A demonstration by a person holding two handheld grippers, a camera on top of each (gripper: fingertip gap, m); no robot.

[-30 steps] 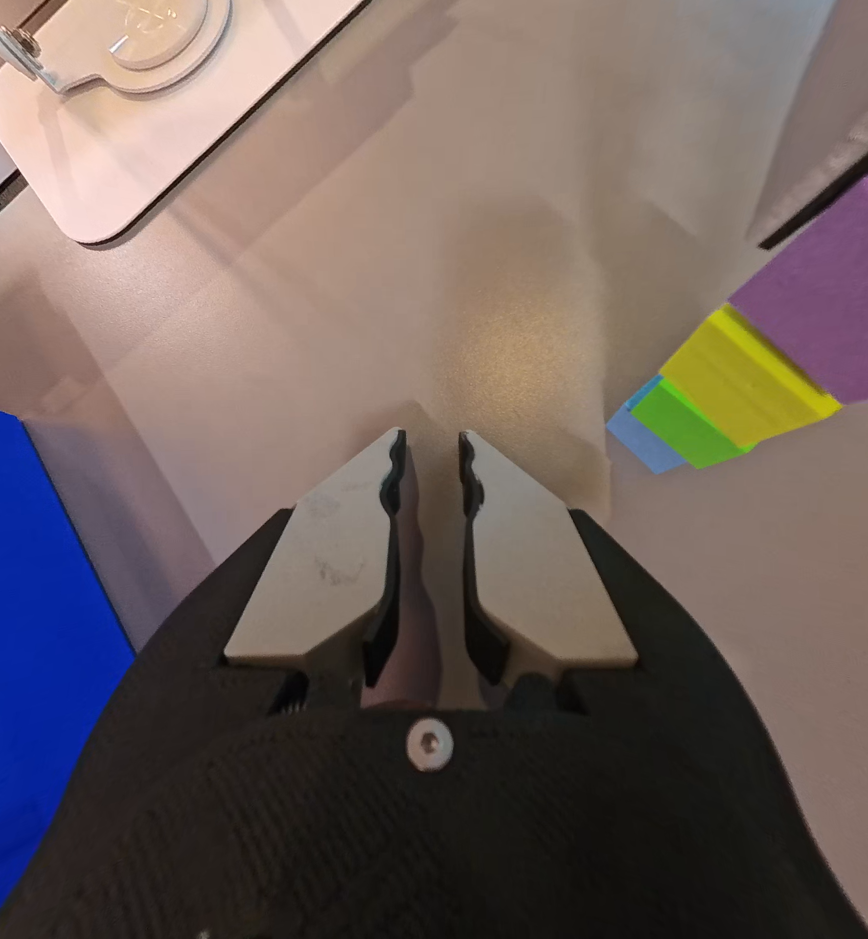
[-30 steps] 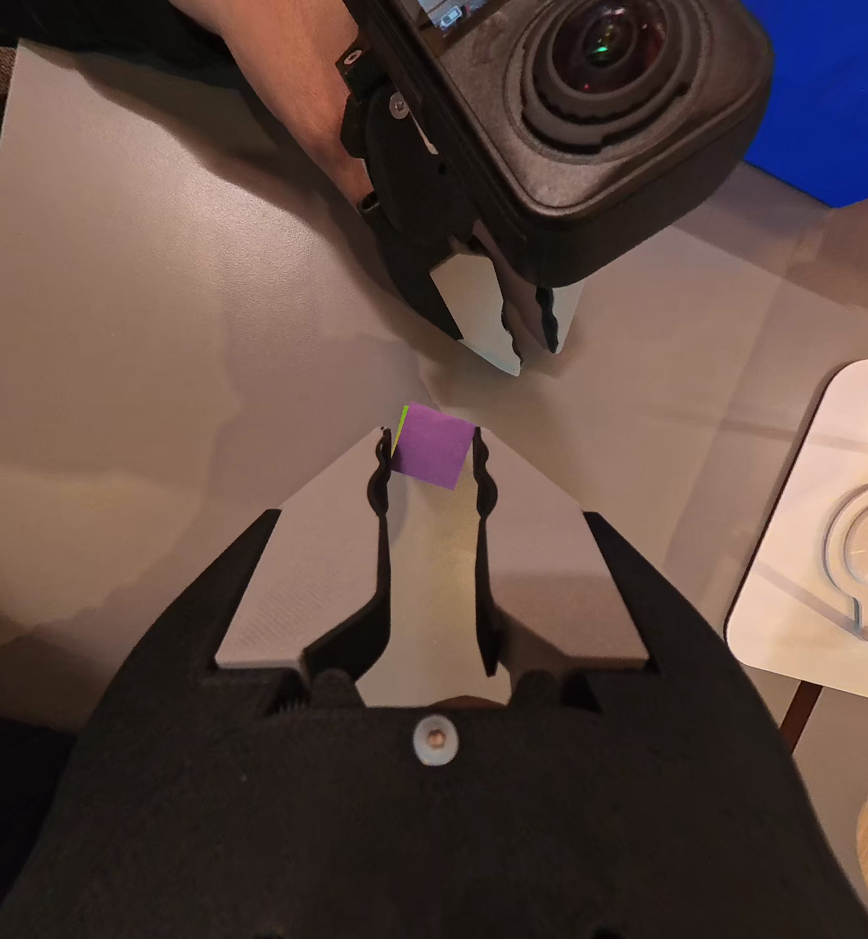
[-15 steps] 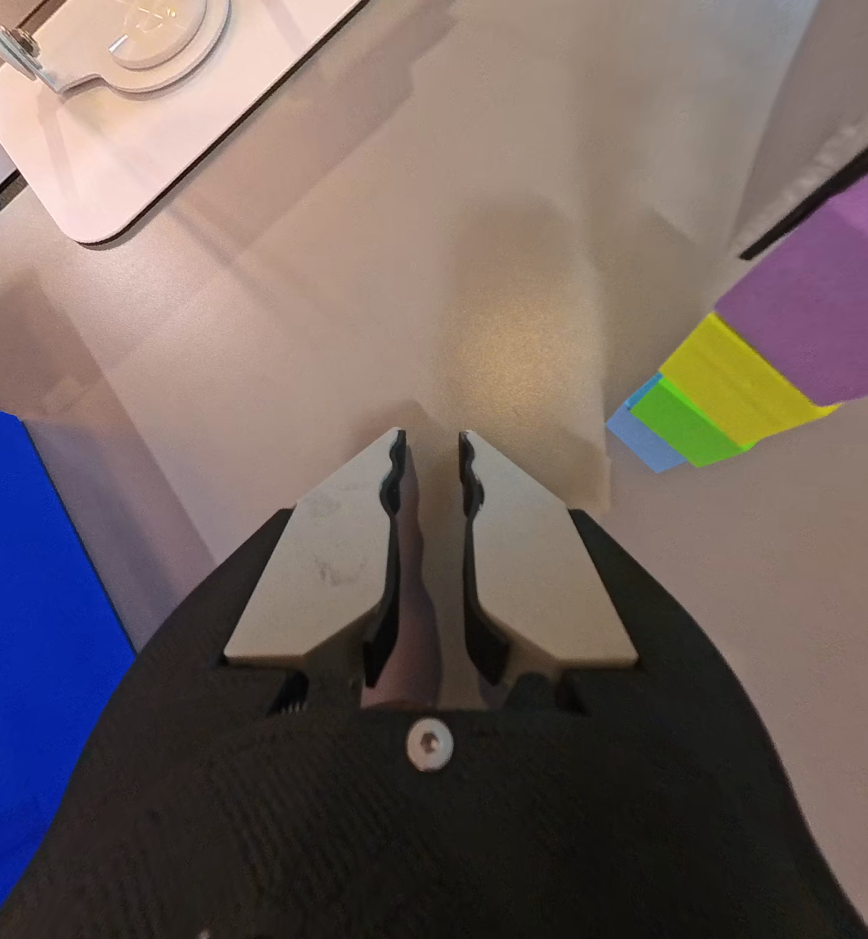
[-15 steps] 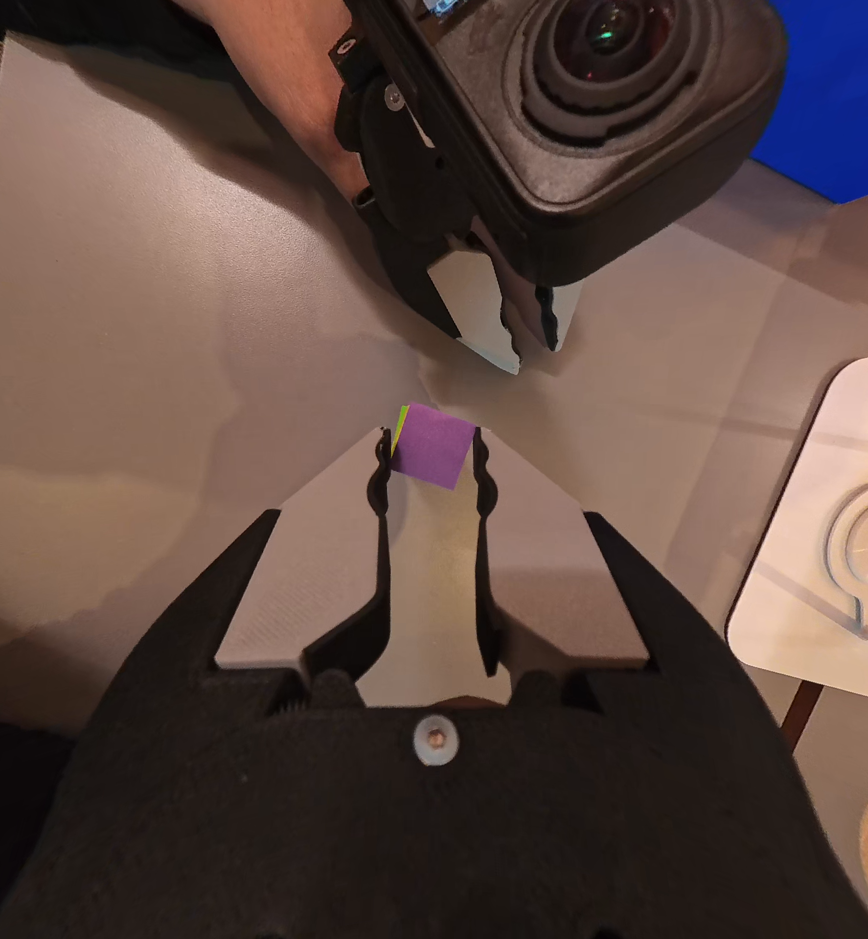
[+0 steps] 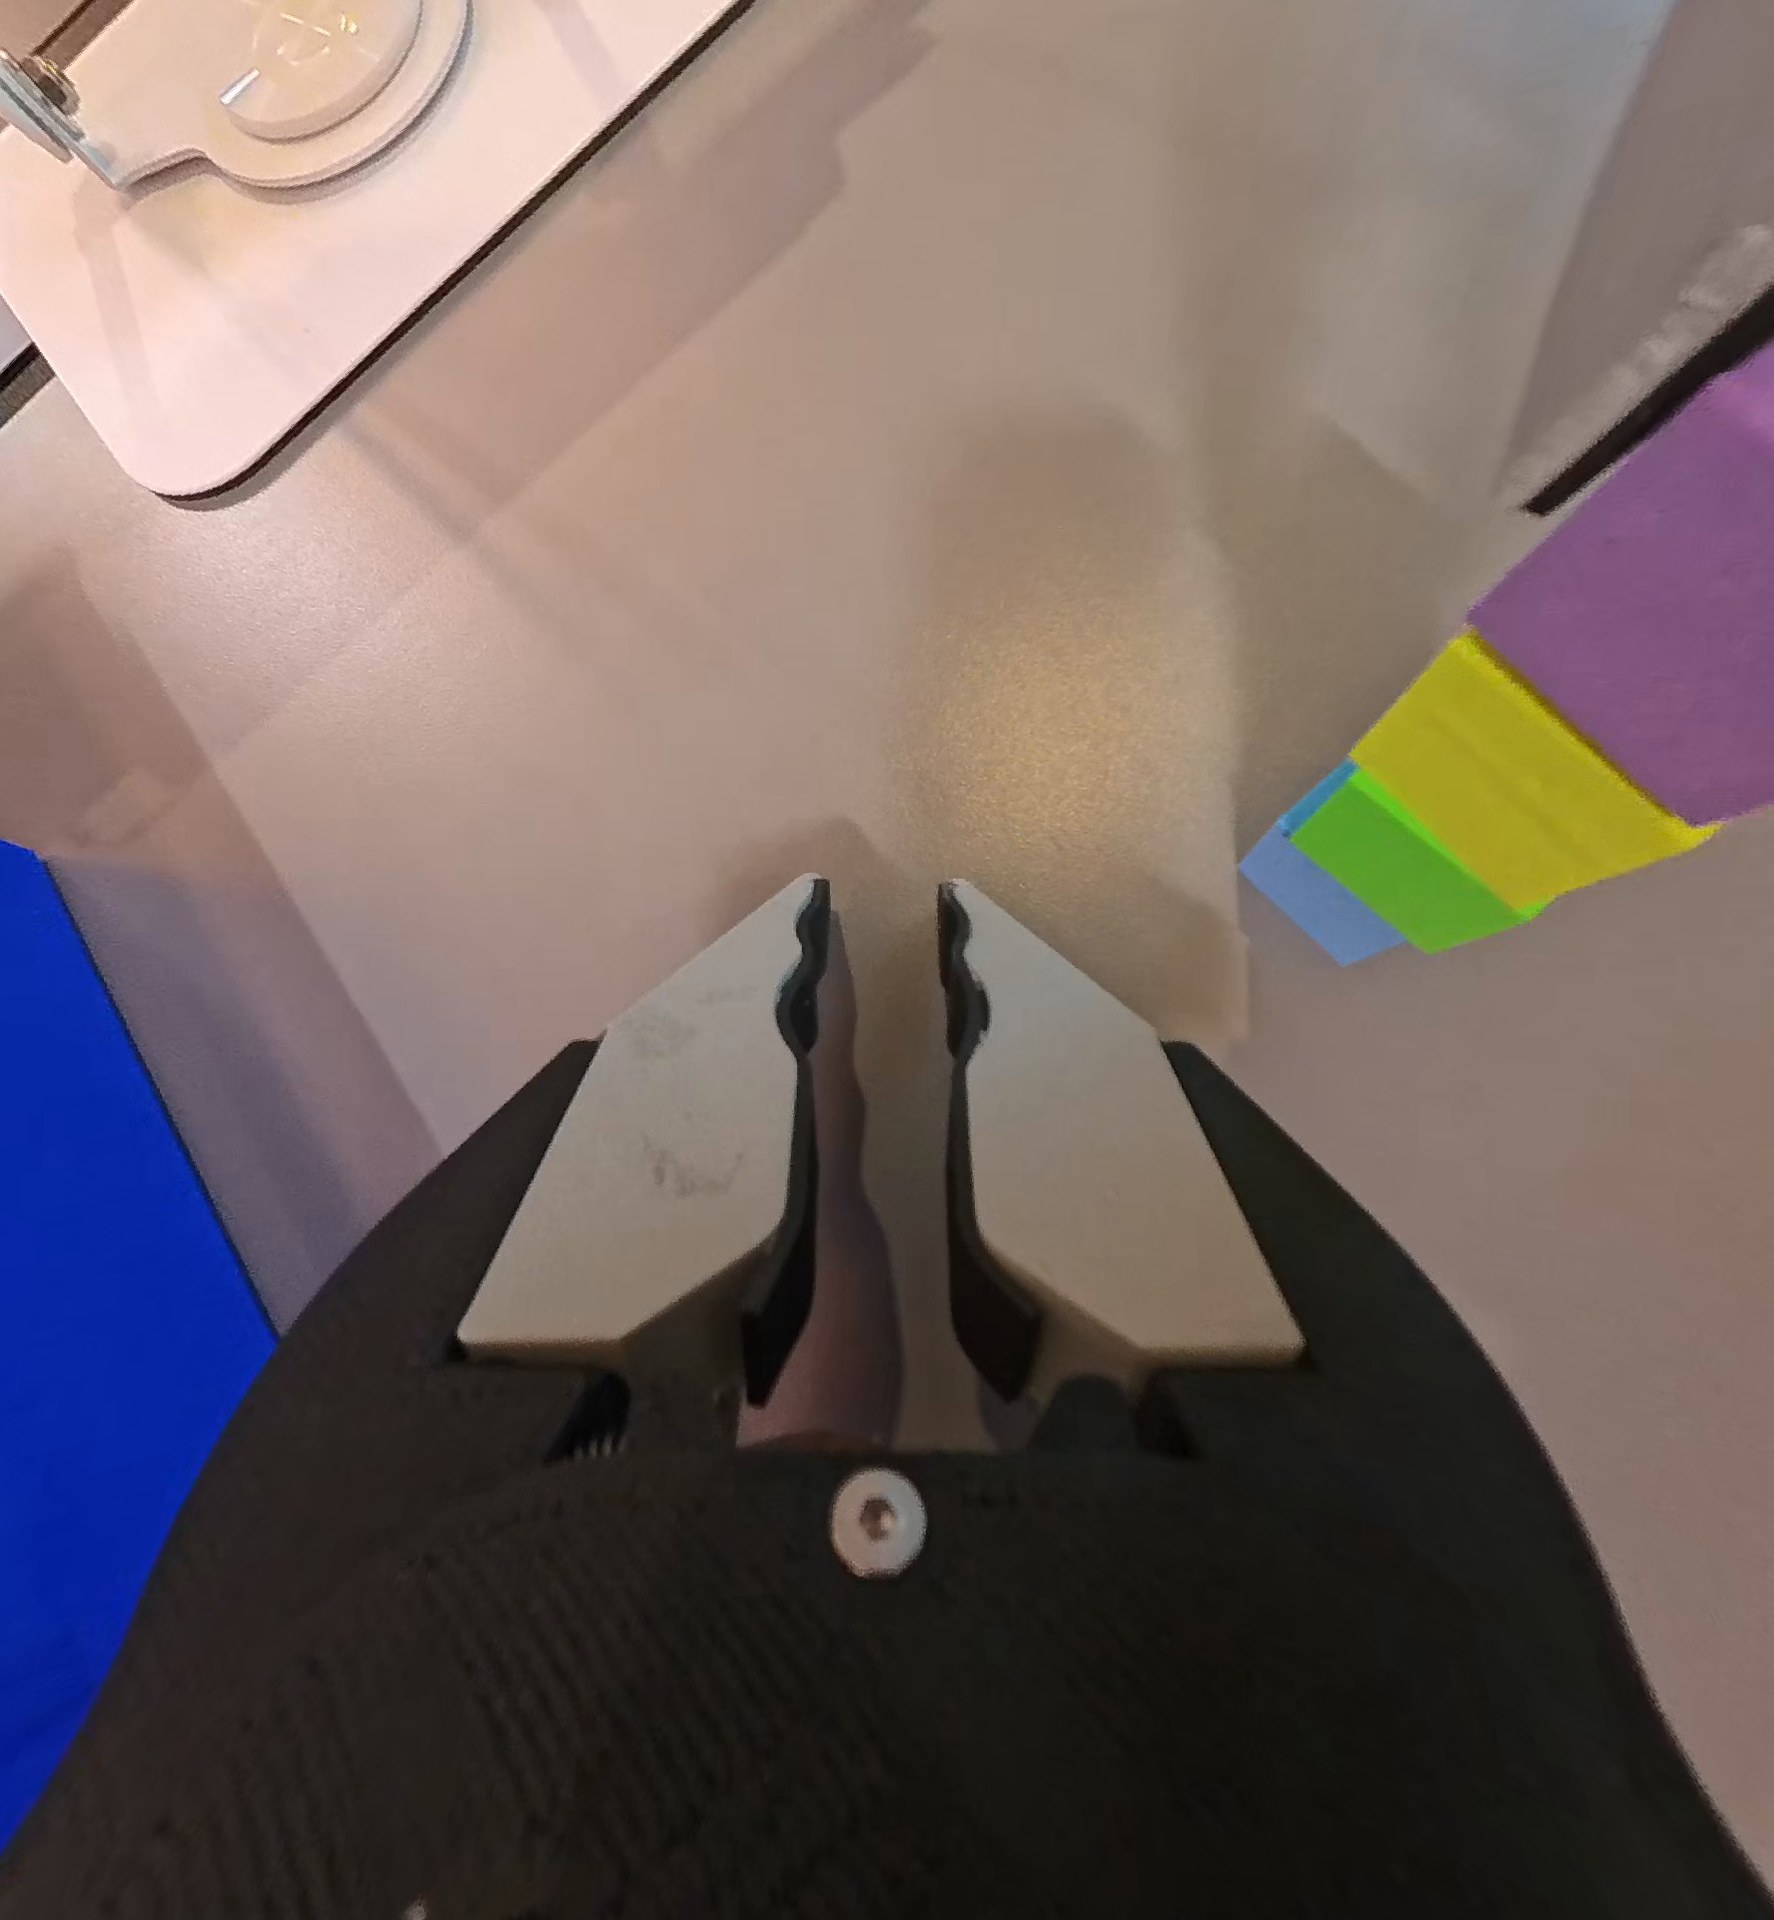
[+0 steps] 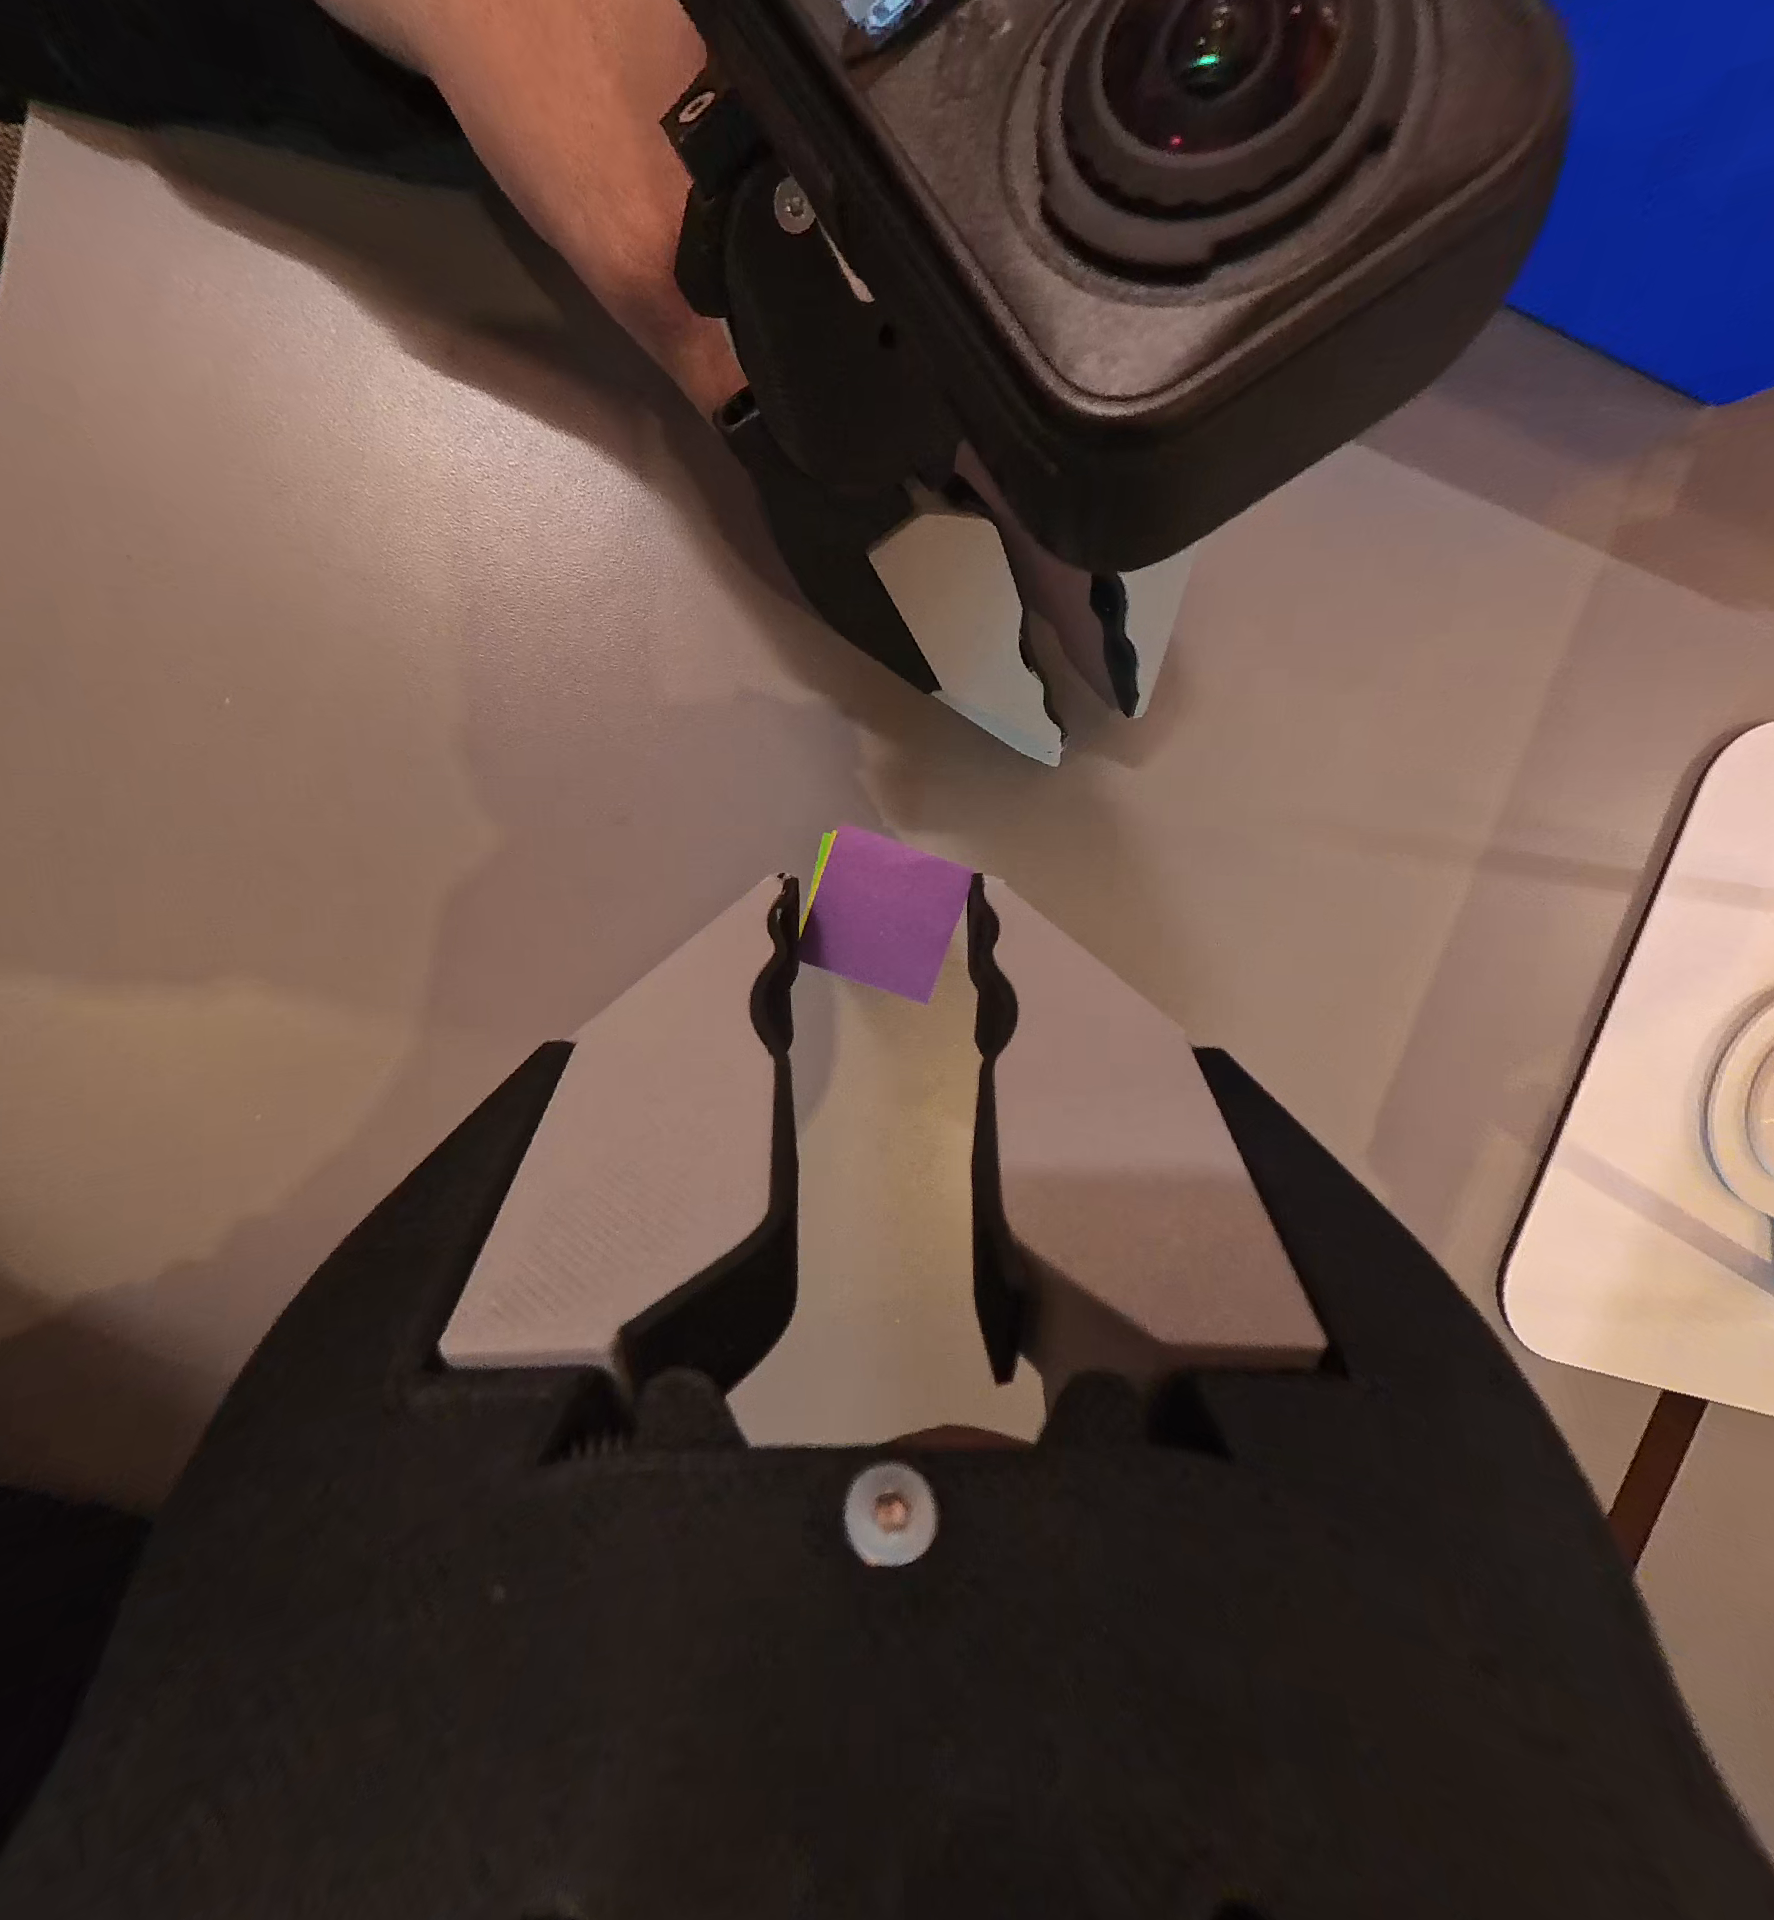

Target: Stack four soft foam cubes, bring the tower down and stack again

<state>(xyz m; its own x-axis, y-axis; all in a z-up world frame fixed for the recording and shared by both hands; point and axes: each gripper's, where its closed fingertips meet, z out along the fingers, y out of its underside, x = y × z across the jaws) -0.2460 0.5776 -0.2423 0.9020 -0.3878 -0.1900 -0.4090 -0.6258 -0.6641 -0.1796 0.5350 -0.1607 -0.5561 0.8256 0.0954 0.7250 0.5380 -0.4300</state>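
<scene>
Right gripper is clamped on the purple cube, which we're seating atop the yellow, green and blue cubes, squared for balance. Left gripper idles nearby over the table, jaws slightly apart, holding nothing.

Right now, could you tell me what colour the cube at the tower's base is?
Light blue, best seen in the left wrist view.

Matte grey tabletop under warm light, white rounded plate at its edge, blue panel alongside.
</scene>
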